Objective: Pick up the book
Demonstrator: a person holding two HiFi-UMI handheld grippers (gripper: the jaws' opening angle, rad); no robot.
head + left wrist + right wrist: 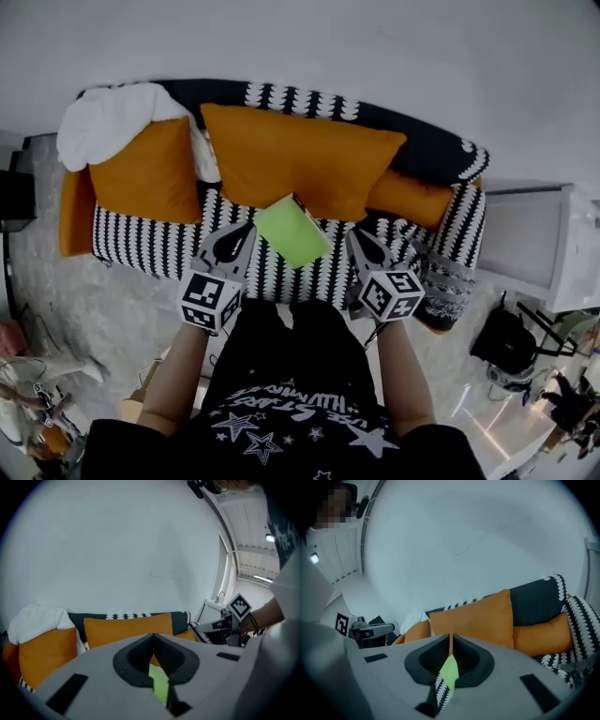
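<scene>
Green and flat, the book (292, 232) is thin, with square corners and a plain smooth cover. It lies on the sofa (150, 246) seat, right in front of the big middle cushion (300, 155). Sofa cloth has black and white rows of little shapes. Soft orange cushions sit on it, and a fluffy white blanket (108, 117) is heaped at 1 end. Beside the book, the left gripper (246, 232) and the right gripper (354, 236) are both clenched with nothing in them, 1 on each side
</scene>
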